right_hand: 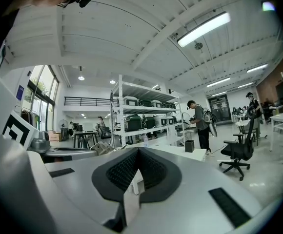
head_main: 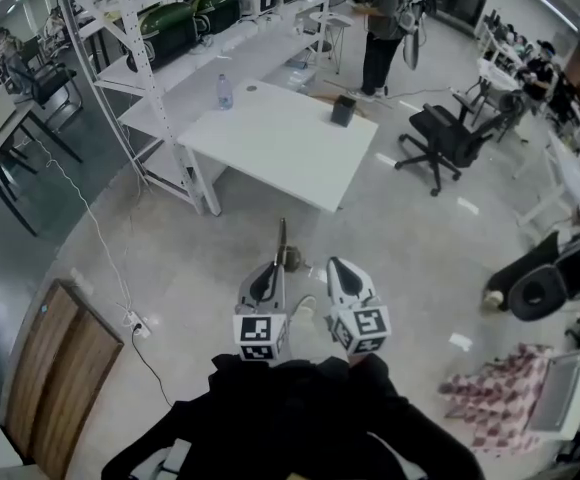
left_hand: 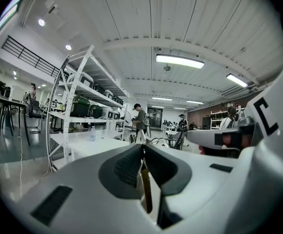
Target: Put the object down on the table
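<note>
Your left gripper [head_main: 274,268] is clamped shut on the object [head_main: 281,236], a thin dark stick. Its long axis runs straight out from the jaw tips, pointing forward and away from you. Your right gripper [head_main: 336,265] sits just beside it, jaws closed together on nothing.

The counter [head_main: 280,143] lies ahead, well apart from both grippers, with bare floor between and nothing in the way. You will likely need to walk forward before you can lower the object. The left gripper is the one to lead.

The near half of the counter is bare. A black box [head_main: 343,110] and a bottle [head_main: 224,92] stand toward its far edge. An office chair [head_main: 450,136] is off to the right.
</note>
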